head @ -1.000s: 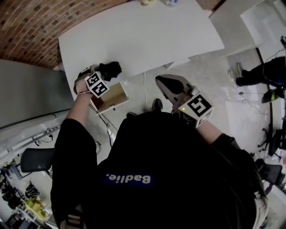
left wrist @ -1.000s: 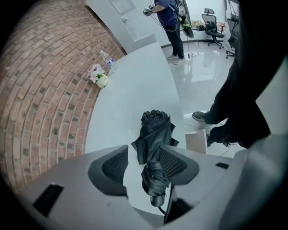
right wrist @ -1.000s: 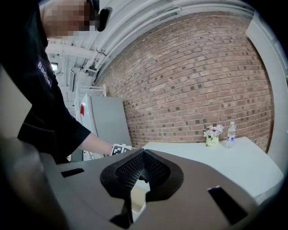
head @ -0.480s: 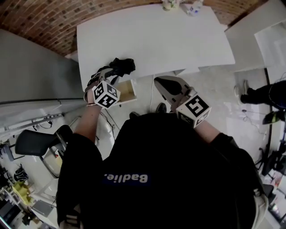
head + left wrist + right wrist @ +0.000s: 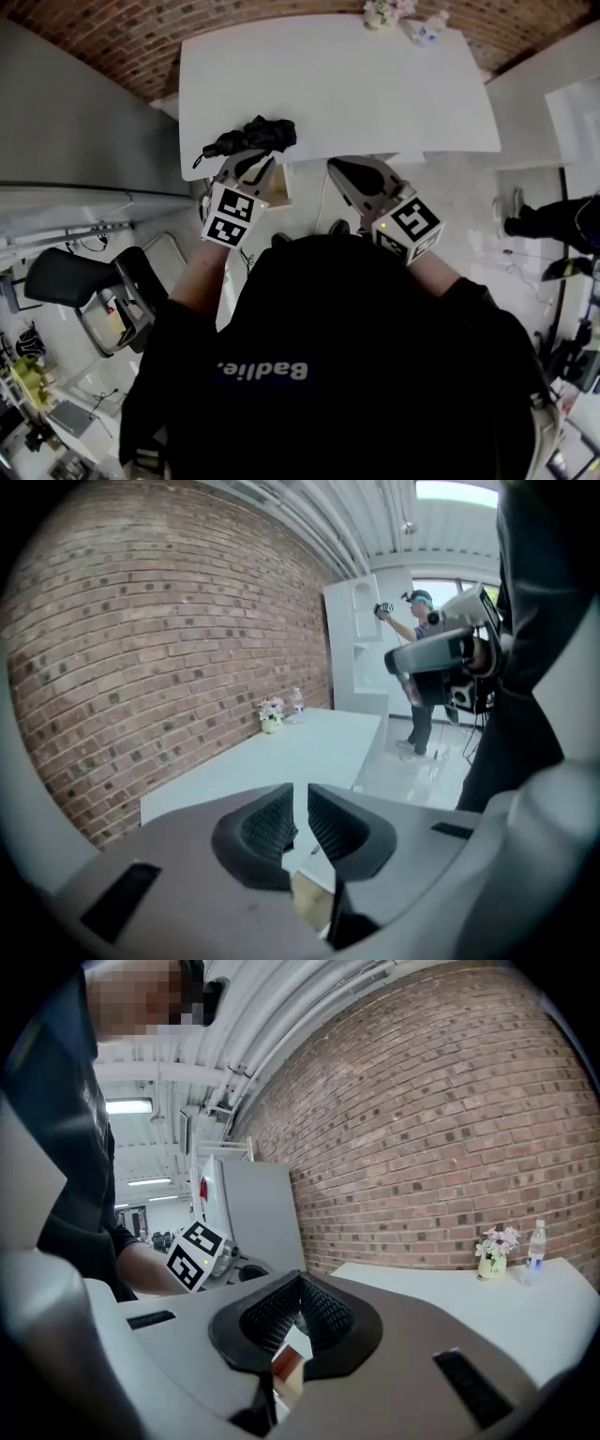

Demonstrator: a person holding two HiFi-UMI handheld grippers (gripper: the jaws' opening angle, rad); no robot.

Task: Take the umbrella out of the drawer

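The black folded umbrella point(image 5: 251, 138) lies on the white table point(image 5: 375, 84) beside its front edge. Just short of it hovers my left gripper point(image 5: 258, 165) point(image 5: 301, 819); its jaws are closing to a narrow gap with nothing between them. Under the table edge, the open wooden drawer point(image 5: 279, 185) shows partly behind that gripper, and as a light wood patch point(image 5: 314, 904) below the jaws. To the right, my right gripper point(image 5: 336, 169) point(image 5: 300, 1290) is shut and holds nothing, level with the table's edge. The left gripper's marker cube point(image 5: 193, 1253) appears in the right gripper view.
A small flower vase point(image 5: 382, 13) and a plastic bottle point(image 5: 427, 26) stand at the table's far edge. A grey cabinet point(image 5: 75, 122) and a brick wall point(image 5: 141, 42) bound the left and back. An office chair point(image 5: 75, 281) stands at the left; another person point(image 5: 553, 220) is at the right.
The umbrella went from the left gripper at the drawer up onto the table edge and was let go. The left gripper has drawn back and rolled; the right gripper shifted slightly.
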